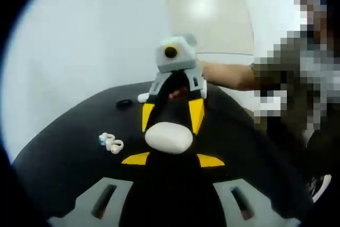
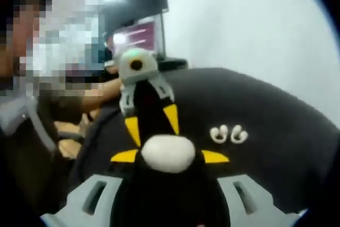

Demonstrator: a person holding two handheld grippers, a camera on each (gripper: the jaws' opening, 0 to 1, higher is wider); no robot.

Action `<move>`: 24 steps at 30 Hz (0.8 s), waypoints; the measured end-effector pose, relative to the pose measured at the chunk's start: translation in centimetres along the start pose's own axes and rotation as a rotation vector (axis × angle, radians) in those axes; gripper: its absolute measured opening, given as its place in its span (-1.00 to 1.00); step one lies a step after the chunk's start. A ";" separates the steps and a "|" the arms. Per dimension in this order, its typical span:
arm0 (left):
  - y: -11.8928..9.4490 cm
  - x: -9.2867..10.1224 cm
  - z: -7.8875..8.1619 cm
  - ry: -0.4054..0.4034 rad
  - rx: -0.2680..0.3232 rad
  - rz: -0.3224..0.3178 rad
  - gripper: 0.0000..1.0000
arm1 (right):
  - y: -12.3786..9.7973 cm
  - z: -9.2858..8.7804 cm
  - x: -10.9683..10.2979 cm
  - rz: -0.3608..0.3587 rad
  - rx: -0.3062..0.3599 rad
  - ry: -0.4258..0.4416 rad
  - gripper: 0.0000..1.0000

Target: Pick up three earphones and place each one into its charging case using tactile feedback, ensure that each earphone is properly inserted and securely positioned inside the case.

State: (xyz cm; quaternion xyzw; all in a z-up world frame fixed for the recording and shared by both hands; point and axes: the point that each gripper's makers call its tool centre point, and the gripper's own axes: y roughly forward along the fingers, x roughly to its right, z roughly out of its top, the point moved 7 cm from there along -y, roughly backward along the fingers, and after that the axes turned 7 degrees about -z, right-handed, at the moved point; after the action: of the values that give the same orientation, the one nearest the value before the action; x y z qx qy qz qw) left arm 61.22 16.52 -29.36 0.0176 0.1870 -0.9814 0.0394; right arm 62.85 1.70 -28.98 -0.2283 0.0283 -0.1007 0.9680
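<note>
Both hand-held grippers, left and right, clamp the case between them; earphones lie left of the left gripper.

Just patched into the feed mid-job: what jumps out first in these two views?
A white oval charging case is pinched between both grippers, each one's yellow-tipped jaws meeting it from opposite ends, over a black round table. Two white earphones lie loose on the table beside it.
</note>
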 end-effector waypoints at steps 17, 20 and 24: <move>0.8 -0.7 0.2 0.045 -0.015 0.077 -0.44 | 0.1 -0.5 -2.0 -0.345 0.014 0.151 -0.16; 0.9 -1.2 0.1 0.029 -0.023 0.094 -0.42 | -0.2 -0.4 -2.4 -0.405 0.043 0.153 -0.17; 0.6 -1.4 -0.1 0.015 -0.030 0.116 -0.42 | -1.0 0.1 -2.8 -0.415 0.060 0.156 -0.21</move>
State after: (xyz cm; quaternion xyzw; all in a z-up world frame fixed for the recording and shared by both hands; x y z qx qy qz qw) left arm 62.69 16.11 -29.55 0.0353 0.2005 -0.9744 0.0952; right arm 59.93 1.47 -28.37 -0.1916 0.0524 -0.3158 0.9278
